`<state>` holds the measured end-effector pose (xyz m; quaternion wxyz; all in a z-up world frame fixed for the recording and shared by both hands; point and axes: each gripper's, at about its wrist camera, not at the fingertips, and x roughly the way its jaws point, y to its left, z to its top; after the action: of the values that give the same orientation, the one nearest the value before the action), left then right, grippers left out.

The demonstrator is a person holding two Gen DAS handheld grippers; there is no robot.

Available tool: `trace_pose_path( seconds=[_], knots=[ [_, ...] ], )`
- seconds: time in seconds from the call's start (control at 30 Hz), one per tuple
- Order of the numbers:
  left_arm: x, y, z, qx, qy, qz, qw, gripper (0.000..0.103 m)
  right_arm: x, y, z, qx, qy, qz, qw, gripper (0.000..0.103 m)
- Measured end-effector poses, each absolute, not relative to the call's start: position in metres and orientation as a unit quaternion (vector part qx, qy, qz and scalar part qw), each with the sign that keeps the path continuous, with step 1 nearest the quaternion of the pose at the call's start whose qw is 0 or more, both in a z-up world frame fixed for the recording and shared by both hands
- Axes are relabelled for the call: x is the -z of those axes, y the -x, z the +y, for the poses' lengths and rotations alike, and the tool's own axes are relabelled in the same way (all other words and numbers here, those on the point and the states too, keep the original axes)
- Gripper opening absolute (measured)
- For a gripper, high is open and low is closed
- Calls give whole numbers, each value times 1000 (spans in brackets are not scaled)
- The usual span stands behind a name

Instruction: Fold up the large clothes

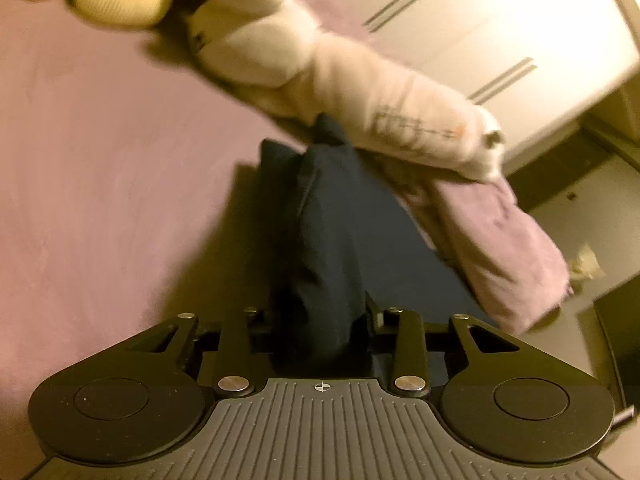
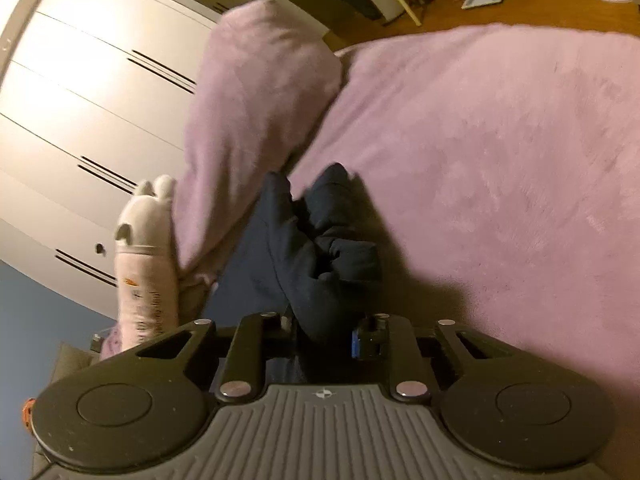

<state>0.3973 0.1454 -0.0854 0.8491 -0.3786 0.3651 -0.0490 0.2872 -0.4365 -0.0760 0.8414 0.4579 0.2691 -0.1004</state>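
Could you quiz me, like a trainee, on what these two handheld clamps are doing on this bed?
1. True or false: the left gripper is clamped on the dark navy fabric garment.
2. What does the right gripper hold? A) the lilac fleece pillow B) the dark navy garment C) nothing
3. Fill in: the long pale plush toy lies on the ______ fleece blanket covering the bed.

Key: 1 true. 2 B: bunched navy cloth sits between its jaws. 3 pink (lilac-pink).
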Motion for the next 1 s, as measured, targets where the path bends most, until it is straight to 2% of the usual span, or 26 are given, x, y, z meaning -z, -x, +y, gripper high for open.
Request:
trace_pose_path(
  seconds=[0.23,0.43,0.5,0.57,0.63,0.7,0.73,0.77,0.83,1.0],
  knots=[
    [46,-303,152,109,331,369,862,35,52,-185,-420,94,-415,290,857,20],
    [64,-195,161,91,309,430,843,33,52,-74,-421,99,-400,357,838,21],
    [76,-177,167,79,316,444,835,34,52,-57,-420,95,-386,372,839,26],
    [85,-174,173,48,317,452,832,45,49,-52,-423,102,-361,381,845,36],
    [82,-173,179,9,316,449,836,51,39,-54,-429,128,-354,380,845,40],
    [69,-172,182,-33,298,424,855,54,21,-51,-431,163,-321,355,863,49],
    [63,-171,183,-50,286,405,867,60,13,-50,-429,175,-299,339,875,51],
    [58,-172,181,-63,276,385,878,63,8,-53,-424,175,-280,328,885,51],
    [53,-182,165,-60,247,368,894,63,3,-72,-405,136,-250,322,903,51],
    [51,-222,78,7,170,350,921,67,18,-154,-313,18,-129,331,934,51]
  ],
)
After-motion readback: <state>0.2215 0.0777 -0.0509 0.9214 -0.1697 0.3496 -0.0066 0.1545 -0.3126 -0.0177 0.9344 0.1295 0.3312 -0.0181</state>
